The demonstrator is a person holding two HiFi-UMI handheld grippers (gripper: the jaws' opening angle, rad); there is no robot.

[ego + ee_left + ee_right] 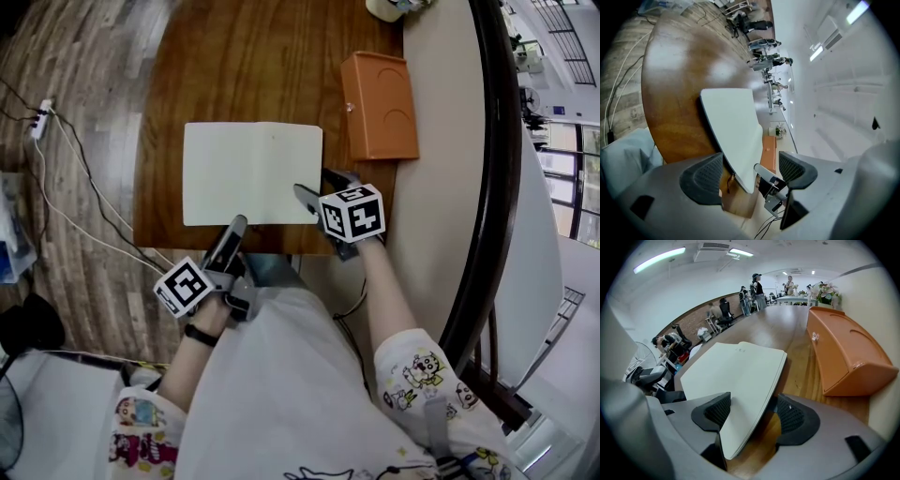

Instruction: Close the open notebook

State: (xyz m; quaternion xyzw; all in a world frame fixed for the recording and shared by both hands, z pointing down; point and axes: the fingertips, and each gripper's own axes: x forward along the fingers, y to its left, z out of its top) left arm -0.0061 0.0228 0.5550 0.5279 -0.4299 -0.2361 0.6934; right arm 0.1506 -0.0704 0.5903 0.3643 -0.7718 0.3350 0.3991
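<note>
The open notebook [251,173] lies flat on the brown wooden table [253,56], blank cream pages up. My right gripper [319,189] is at its near right corner. In the right gripper view the page stack [740,376] runs between the jaws of the right gripper [750,411], slightly lifted and leaning on the left jaw; the jaws stand apart. My left gripper [236,225] sits at the table's front edge, just short of the notebook's near edge. It is open [750,171], with the notebook [733,126] ahead of its jaws.
An orange box [380,105] stands on the table right of the notebook, close to the right gripper. A white object [389,7] sits at the far edge. A power strip [39,117] with cables lies on the wooden floor at left.
</note>
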